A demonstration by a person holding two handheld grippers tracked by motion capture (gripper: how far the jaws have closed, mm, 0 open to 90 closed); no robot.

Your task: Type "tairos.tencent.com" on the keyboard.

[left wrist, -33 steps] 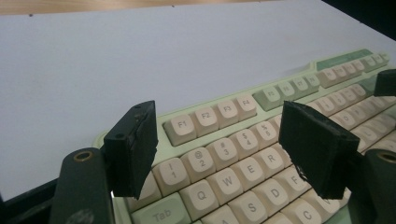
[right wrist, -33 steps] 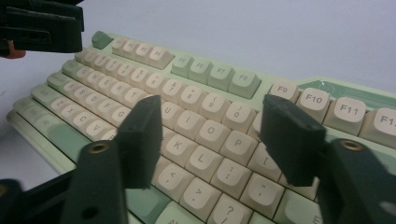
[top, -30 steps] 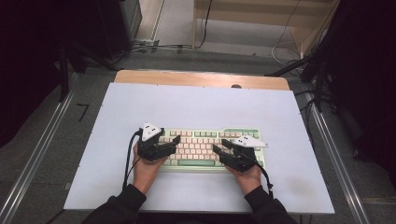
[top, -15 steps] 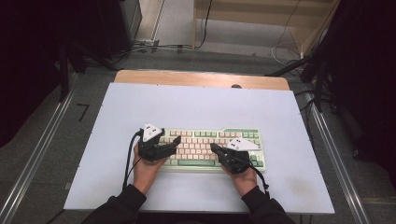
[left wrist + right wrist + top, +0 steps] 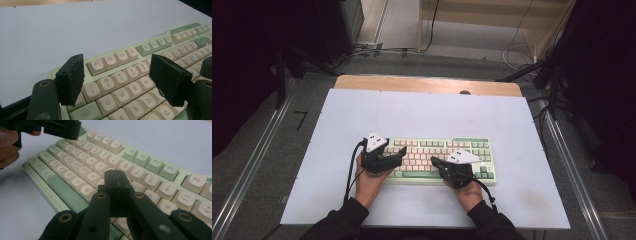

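Since the earlier frame, the right claw [image 5: 435, 161] has just been closing and now has its black jaws pressed together with nothing between them, tips low over the middle keys of the pale green and cream mechanical keyboard [image 5: 442, 159]. That keyboard lies in the lower centre of the high view on the light blue-white worktop [image 5: 422, 115]. At its left end the left claw [image 5: 399, 152] hovers with jaws spread wide above the number and letter rows, pinching nothing, unchanged from before.
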